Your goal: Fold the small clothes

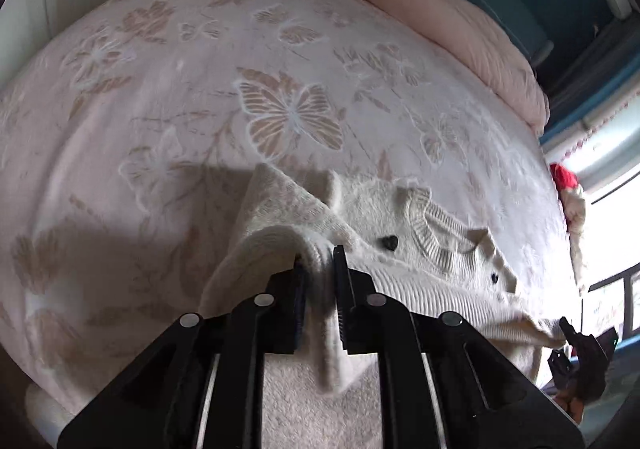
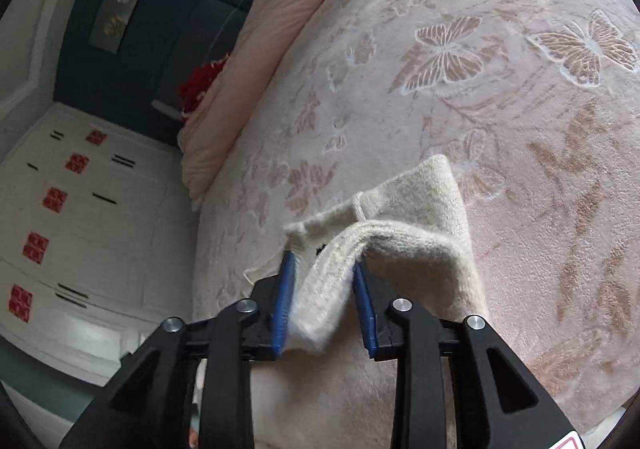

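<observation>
Cream sweater (image 1: 400, 269), pink butterfly-patterned bedspread (image 1: 200, 89)

left black two-finger gripper (image 1: 318, 255): points steeply downward, fingers (image 1: 342, 289) slightly parted, cloth between them, grip loose | right black gripper with blue pads (image 2: 322, 269): tilted downward, fingers (image 2: 285, 297) parted wider, fabric fold lying between them, pads not pressing

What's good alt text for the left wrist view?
The left claw has a fold of a cream knit sweater between its fingers, the garment spread on a pink butterfly-patterned bedspread. The right claw sits at the sweater's far edge, lower right.
</observation>
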A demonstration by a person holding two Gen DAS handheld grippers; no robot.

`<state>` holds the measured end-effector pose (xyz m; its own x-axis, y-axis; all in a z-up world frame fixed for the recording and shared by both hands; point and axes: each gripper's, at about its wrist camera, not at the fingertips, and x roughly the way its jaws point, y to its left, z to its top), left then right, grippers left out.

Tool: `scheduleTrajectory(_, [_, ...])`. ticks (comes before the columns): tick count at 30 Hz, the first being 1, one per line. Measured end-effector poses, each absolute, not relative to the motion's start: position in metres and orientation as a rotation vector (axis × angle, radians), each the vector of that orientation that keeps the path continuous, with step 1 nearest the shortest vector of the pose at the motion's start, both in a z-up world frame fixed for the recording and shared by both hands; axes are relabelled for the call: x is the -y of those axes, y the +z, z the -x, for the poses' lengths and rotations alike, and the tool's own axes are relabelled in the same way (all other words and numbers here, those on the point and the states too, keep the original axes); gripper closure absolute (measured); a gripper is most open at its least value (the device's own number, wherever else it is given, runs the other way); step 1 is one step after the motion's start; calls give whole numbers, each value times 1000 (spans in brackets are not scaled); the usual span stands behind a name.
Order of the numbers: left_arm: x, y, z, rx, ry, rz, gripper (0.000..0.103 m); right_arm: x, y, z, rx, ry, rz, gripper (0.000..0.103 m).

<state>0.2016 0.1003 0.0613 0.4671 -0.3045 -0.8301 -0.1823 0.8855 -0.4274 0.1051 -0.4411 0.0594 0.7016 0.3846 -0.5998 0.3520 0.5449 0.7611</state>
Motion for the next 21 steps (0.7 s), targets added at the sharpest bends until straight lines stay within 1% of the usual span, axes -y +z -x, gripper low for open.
scheduleTrajectory(1, [-105, 67, -198, -1074, -76, 506, 73, 446, 67, -100, -792, 5, -1028, 47])
scheduleTrajectory(2, [-111, 77, -190, -1029, -75, 488, 53, 451, 77, -92, -754, -17, -997, 41])
scheduleTrajectory(3, [-111, 89, -180, -992, -79, 471, 41, 453, 86, -88, -745, -29, -949, 39])
scheduleTrajectory(4, [-112, 102, -172, -950, -90, 455, 26, 453, 93, -85, -759, -33, -886, 39])
scheduleTrajectory(5, [-117, 113, -161, -892, -116, 436, 13, 450, 98, -84, -781, -33, -819, 39])
scheduleTrajectory(6, [-120, 119, -155, -862, -134, 418, 11, 445, 101, -81, -805, -30, -749, 38])
scheduleTrajectory(7, [-120, 120, -153, -863, -152, 382, 11, 439, 101, -80, -831, -24, -684, 35])
scheduleTrajectory(9, [-113, 114, -159, -917, -191, 313, 11, 432, 94, -82, -879, -12, -589, 29])
scheduleTrajectory(12, [-96, 92, -174, -974, -217, 202, 10, 421, 78, -96, -947, -25, -468, 28])
scheduleTrajectory(16, [-82, 64, -206, -1021, -200, 165, 11, 423, 58, -116, -991, -39, -465, 28])
scheduleTrajectory(21, [-74, 39, -244, -1104, -261, 280, 12, 420, 34, -152, -1056, -38, -476, 28])
